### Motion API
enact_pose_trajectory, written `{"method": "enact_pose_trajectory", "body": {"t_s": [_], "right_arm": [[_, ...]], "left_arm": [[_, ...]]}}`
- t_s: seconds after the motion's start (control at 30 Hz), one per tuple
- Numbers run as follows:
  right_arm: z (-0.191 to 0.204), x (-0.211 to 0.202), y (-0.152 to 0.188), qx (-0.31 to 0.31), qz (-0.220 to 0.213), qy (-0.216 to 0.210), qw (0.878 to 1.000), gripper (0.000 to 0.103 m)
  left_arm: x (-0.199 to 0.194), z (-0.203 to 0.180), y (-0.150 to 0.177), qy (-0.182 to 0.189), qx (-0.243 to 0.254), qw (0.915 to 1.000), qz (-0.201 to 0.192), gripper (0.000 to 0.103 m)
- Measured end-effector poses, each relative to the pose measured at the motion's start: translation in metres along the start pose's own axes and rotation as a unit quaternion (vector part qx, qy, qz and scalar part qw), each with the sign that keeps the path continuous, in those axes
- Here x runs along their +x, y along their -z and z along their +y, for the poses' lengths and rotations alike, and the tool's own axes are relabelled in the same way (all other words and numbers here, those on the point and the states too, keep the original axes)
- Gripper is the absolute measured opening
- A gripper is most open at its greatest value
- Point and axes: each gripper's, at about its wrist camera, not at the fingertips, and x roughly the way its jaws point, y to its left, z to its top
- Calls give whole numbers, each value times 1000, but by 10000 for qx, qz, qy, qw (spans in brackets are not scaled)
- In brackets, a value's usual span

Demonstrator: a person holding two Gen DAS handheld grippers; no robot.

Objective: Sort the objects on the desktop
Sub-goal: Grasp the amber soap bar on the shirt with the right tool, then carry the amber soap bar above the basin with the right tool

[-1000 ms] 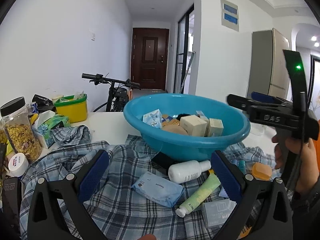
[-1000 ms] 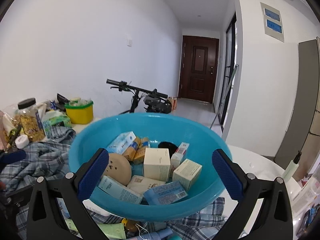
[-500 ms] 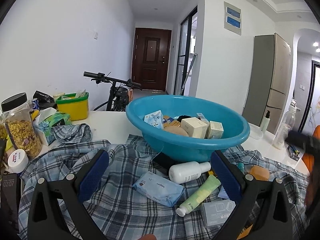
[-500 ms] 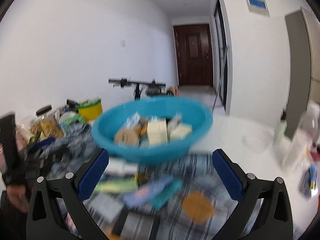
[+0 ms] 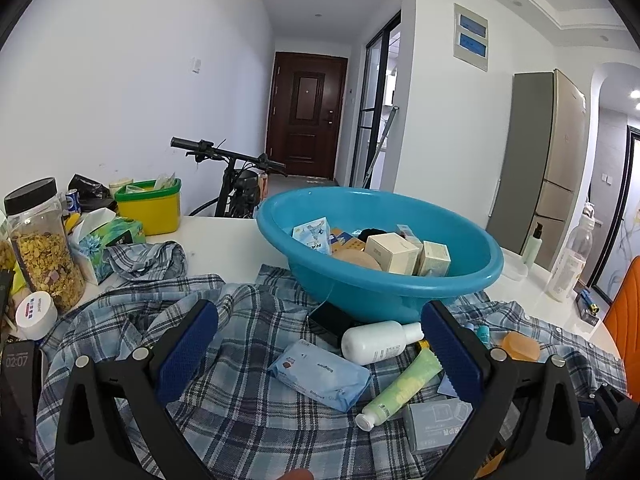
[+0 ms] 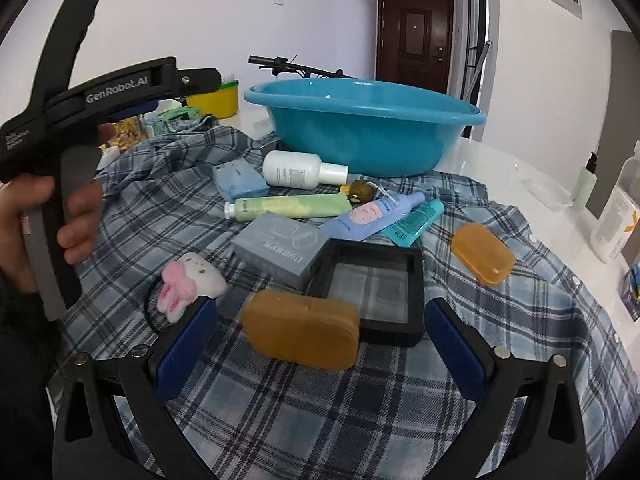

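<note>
A blue basin [image 5: 380, 288] [image 6: 360, 136] holding several small boxes stands on a plaid shirt [image 6: 320, 400]. In front of it lie a white bottle [image 6: 296, 170], a green tube [image 6: 288, 206], a blue wipes pack [image 5: 320, 374], a grey box [image 6: 280, 250], a black frame box [image 6: 372, 292] and a tan case [image 6: 300, 334]. My right gripper [image 6: 320, 344] hangs low over the tan case. Its jaws are closing, wide on either side of the case, pads clear of it. My left gripper [image 5: 320, 356] is open above the wipes pack, gripping nothing.
A cereal jar [image 5: 44, 248], tissue box [image 5: 108, 240] and yellow bin [image 5: 150, 208] crowd the left. An orange case [image 6: 482, 254], purple pouch [image 6: 372, 214], teal tube [image 6: 416, 222] and plush hair tie [image 6: 188, 284] lie on the shirt. Bottles [image 5: 568, 264] stand at right.
My right gripper has drawn back from above the basin and dropped toward the items on the shirt, leaving the left wrist view. The left gripper has stayed put.
</note>
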Motion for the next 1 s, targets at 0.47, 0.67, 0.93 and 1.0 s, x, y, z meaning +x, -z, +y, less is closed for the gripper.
{"method": "enact_pose_trajectory", "body": {"t_s": [0.47,0.67,0.93,1.0], "right_arm": [[-6,0,5,205,-5,-196,9996,59],[-4,-11,5,167,-295,-65,9994,59],[-3,-13,3,107,-354,-184,9991,59],[-6,-14,2,180,-384,-275,9987,59]], "left_arm": [[4,5,1,-39,-116,9999,114,103],[5,3,2,-9,-93,9999,105,103],[5,1,3,15,-34,9999,120,103],[5,0,4,44,-30,9999,127,103]]}}
